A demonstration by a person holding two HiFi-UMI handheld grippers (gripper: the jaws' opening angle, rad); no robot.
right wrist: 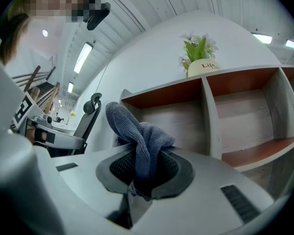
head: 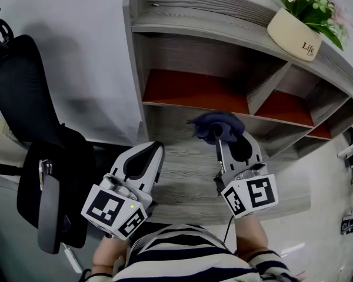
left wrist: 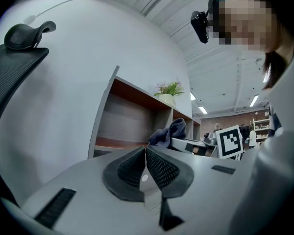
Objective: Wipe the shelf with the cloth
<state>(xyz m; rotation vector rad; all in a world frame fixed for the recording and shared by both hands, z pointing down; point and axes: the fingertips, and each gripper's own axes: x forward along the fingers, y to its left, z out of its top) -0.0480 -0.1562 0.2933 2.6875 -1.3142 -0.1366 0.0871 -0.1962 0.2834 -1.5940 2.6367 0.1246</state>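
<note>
At the front of the grey wood-grain shelf (head: 182, 51), over the bench (head: 188, 184) below its red-floored compartments, the right tongs (head: 219, 138) are clamped on the dark blue cloth (head: 215, 125). In the right gripper view the cloth (right wrist: 137, 131) is pinched between the two jaws of the right tongs (right wrist: 144, 168) and bunches up above them in a loose fold. Whether it touches the wood cannot be told. Beside them, the left tongs (head: 157, 148) sit apart from the cloth with their jaws pressed together on nothing, as the left gripper view shows (left wrist: 146, 152). A cream flower pot (head: 294, 34) stands on top of the shelf, and a black office chair (head: 23, 98) stands at the left.
</note>
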